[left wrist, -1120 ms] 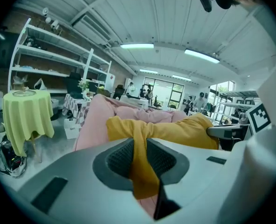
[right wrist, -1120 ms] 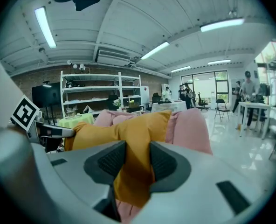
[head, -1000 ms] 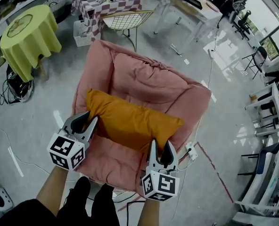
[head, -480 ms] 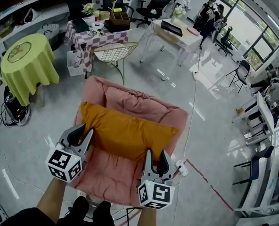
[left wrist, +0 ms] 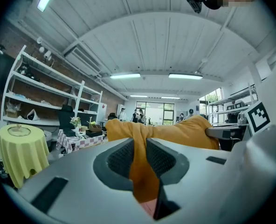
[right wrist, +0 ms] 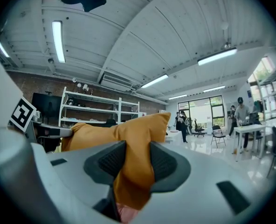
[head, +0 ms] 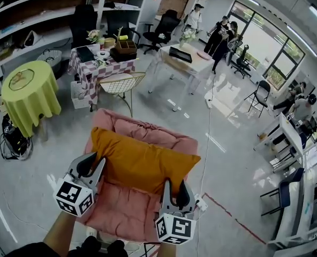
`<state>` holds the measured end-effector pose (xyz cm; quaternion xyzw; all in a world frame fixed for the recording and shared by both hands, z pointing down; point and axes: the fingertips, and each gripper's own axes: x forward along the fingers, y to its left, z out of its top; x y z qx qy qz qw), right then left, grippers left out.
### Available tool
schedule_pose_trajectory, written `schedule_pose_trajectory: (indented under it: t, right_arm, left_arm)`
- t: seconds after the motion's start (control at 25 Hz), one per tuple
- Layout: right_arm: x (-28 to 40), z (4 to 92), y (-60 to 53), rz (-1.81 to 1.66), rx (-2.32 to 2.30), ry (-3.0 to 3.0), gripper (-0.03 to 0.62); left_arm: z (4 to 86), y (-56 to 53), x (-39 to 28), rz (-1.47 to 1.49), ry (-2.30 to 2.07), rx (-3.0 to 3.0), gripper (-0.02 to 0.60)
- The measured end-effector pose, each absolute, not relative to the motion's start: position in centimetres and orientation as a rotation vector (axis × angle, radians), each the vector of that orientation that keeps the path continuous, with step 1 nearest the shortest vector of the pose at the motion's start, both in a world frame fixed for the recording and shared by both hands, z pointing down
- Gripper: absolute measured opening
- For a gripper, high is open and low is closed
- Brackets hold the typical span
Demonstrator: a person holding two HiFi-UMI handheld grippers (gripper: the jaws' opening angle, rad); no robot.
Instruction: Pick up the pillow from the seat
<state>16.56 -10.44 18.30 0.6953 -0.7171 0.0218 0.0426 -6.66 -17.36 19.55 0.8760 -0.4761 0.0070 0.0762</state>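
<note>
The orange pillow [head: 140, 162] hangs lifted above the pink cushioned seat [head: 121, 213], held by its near edge at both ends. My left gripper [head: 94, 162] is shut on the pillow's left corner, and orange fabric [left wrist: 175, 129] is pinched between the dark pads of the left gripper [left wrist: 139, 155]. My right gripper [head: 175, 189] is shut on the right corner. In the right gripper view the pillow [right wrist: 128, 129] bulges out beyond the right gripper [right wrist: 132, 164]. Both grippers point level. A strip of pink seat shows under the pinched cloth.
A round table with a yellow-green cloth [head: 27, 92] stands at the left. A checkered table [head: 97, 63] and a wire chair [head: 123, 82] stand behind the seat. A white table [head: 182, 60] and several people [head: 223, 31] are farther back. A power strip [head: 201, 202] lies right of the seat.
Both grippers have risen together with the pillow in their grip. The pillow has come up off the seat, which now looks smaller and farther below.
</note>
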Motion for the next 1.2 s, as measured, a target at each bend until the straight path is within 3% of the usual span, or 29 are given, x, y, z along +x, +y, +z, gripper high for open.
schedule_pose_trajectory:
  t: [1.2]
  right_arm:
    - [15.9,15.3,-8.9,0.031,2.157,-2.209,0.17]
  left_arm:
    - [16.2,-16.1,-7.2,0.006,-1.433,2.677,0.083]
